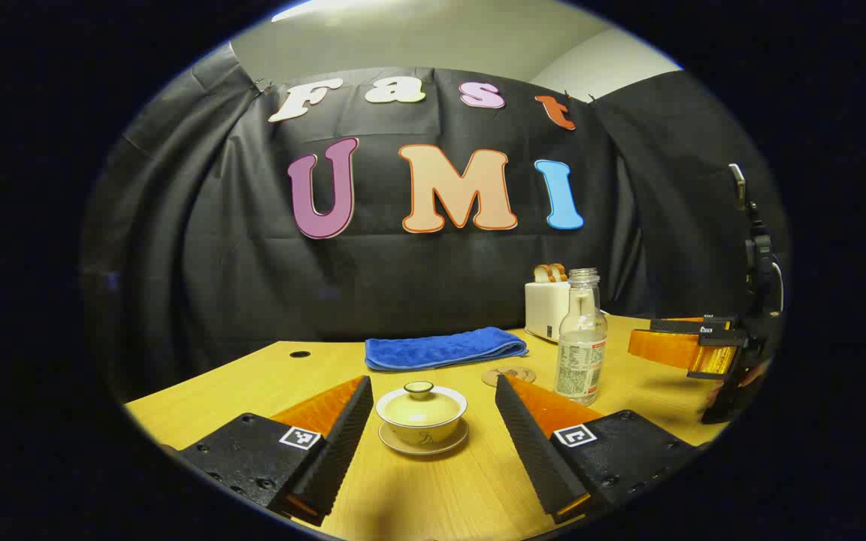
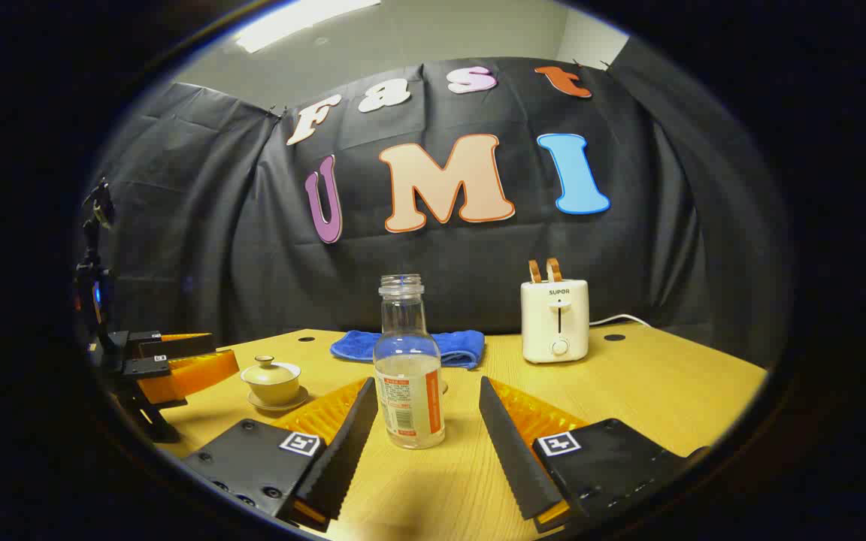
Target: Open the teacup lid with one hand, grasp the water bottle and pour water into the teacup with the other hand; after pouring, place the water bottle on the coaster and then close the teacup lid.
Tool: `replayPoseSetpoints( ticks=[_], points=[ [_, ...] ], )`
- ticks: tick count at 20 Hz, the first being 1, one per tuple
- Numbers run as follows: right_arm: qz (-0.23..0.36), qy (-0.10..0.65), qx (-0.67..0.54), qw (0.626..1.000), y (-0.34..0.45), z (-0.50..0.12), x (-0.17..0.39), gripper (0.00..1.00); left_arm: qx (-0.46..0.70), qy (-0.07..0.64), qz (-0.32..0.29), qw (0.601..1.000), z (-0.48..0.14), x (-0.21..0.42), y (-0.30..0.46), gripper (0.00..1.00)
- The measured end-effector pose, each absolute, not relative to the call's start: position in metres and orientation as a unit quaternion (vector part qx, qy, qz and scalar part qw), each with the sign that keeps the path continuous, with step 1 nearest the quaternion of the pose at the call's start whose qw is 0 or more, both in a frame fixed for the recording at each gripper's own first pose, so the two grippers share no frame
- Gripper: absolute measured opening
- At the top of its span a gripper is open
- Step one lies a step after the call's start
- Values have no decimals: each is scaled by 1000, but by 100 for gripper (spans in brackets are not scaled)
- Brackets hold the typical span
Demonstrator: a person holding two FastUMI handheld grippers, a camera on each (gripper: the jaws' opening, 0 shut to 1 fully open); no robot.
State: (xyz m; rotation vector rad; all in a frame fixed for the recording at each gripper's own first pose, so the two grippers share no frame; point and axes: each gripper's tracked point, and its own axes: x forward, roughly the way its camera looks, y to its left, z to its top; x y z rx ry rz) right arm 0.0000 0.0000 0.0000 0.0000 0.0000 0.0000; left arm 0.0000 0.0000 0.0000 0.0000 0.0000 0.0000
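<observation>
**Both tongs wide, cup and bottle waiting**

In the left gripper view, my left gripper (image 1: 433,421) is spread wide, holding nothing. The teacup (image 1: 422,417) sits on its saucer on the table (image 1: 433,496), right between my fingers, with the lid (image 1: 419,391) still on. I think the lid is thin, smooth and easy to break, so I should pinch its little top knob softly. The coaster (image 1: 508,375) lies just beside the bottle.

In the right gripper view, my right gripper (image 2: 425,428) is spread wide too. The water bottle (image 2: 407,368) stands upright between the fingers, cap off, part full. It looks slippery and a bit heavy, so I should squeeze the label part firmly and keep it upright.
</observation>
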Motion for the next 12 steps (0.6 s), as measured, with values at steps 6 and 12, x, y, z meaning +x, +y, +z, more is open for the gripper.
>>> replayPoseSetpoints(
  ticks=[6,12],
  points=[
    [-6,0,-10,1000,2,0,-1,89,-18,16,15,1000,-10,-2,17,96],
    [-42,-1,-11,999,-11,1,0,93,-19,16,-28,999,-11,0,4,96]
  ],
)
